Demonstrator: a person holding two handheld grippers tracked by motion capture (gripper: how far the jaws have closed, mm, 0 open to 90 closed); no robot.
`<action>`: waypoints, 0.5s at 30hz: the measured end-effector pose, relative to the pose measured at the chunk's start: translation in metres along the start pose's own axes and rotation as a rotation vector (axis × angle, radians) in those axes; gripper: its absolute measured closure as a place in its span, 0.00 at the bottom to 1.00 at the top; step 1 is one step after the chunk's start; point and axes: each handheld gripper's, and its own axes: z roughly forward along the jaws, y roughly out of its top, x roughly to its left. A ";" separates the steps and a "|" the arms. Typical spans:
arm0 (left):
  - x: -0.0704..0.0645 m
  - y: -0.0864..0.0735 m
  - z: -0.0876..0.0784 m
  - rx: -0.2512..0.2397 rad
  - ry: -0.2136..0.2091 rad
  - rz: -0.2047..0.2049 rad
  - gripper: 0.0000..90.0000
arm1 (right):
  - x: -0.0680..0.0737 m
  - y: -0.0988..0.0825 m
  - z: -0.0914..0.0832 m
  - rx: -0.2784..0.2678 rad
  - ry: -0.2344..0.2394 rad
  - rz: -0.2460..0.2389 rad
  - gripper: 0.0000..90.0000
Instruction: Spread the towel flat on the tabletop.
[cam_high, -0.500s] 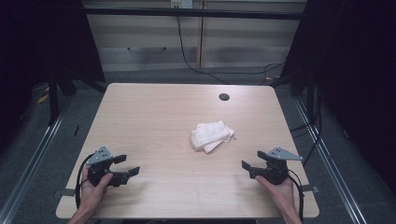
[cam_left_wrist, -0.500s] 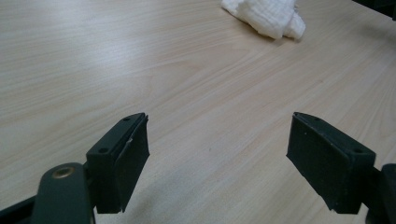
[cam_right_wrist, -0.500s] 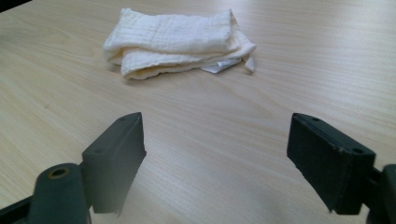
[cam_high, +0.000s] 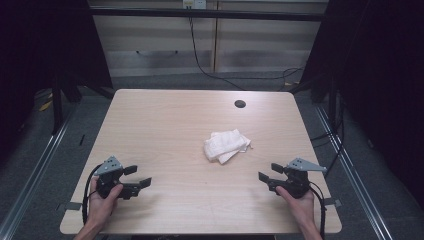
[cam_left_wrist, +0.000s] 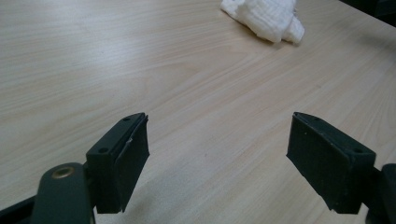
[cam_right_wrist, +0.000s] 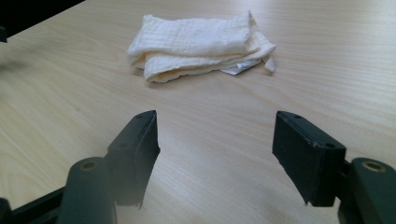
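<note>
A folded white cloth lies a little right of the table's middle. It appears ahead of the jaws in the right gripper view and far off at the top in the left gripper view. My left gripper rests near the front left corner, held by a hand, jaws open and empty. My right gripper sits near the front right corner, also held by a hand, open with nothing between its jaws. Both point inward toward the cloth, well apart from it.
The light wooden table has a dark round hole near its far edge. A black cable runs along the floor behind the table. Metal rails flank both sides.
</note>
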 end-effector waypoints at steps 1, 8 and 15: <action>0.000 0.000 0.000 0.005 0.004 -0.001 0.22 | 0.000 0.001 0.000 0.012 0.002 -0.007 0.34; -0.003 -0.001 -0.002 -0.017 0.015 -0.017 0.20 | 0.011 0.012 0.001 0.057 0.024 -0.045 0.36; -0.004 -0.001 0.001 -0.002 0.026 -0.020 0.19 | 0.013 0.024 0.011 0.071 0.063 -0.051 0.35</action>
